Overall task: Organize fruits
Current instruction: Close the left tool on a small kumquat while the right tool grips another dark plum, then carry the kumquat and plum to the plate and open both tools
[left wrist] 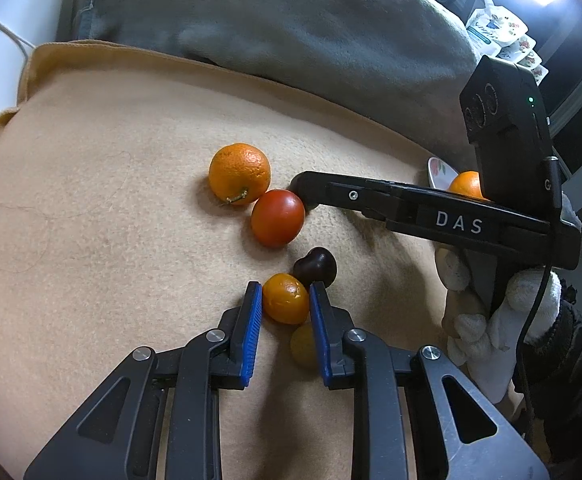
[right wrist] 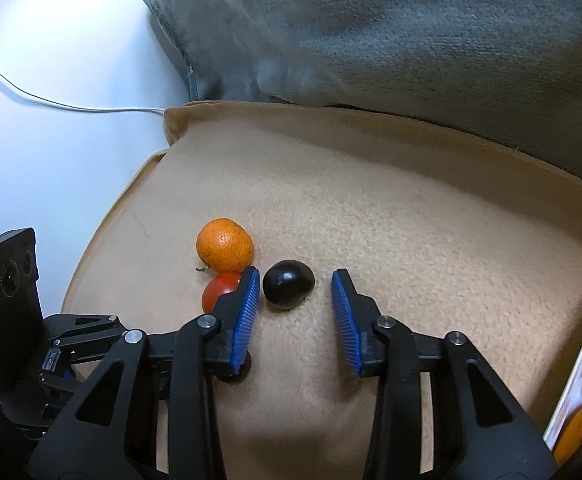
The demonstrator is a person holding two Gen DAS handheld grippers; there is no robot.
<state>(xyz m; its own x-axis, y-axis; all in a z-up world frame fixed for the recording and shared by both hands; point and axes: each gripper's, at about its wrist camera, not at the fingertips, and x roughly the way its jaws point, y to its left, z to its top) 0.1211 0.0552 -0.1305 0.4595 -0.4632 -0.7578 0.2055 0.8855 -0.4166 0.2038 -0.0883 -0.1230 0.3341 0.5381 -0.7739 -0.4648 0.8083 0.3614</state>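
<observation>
The left gripper (left wrist: pixel 285 298) has its ribbed blue pads (left wrist: pixel 251 332) set on either side of a small orange citrus fruit (left wrist: pixel 285 298), both pads at the fruit's flanks, pinching it as it sits on the tan fleece blanket (left wrist: pixel 111 200). Touching that fruit on its far side is a glossy dark plum (left wrist: pixel 315 267); a dull yellowish fruit (left wrist: pixel 303 345) lies half hidden beneath the right-hand pad. Farther out, a smooth red tomato (left wrist: pixel 278 218) leans against a dimpled orange (left wrist: pixel 239 173) with a stub of stem.

The right gripper (right wrist: pixel 295 280) stands spread wide, its pads (right wrist: pixel 345 316) apart with the plum (right wrist: pixel 289 284) between them, close to the left pad and clear of the right one. Its black finger tip reaches just beside the tomato in the left view. A floral-rimmed white plate (left wrist: pixel 439 172) holds another orange (left wrist: pixel 467 186). A grey plush cushion (left wrist: pixel 271 20) backs the blanket.
</observation>
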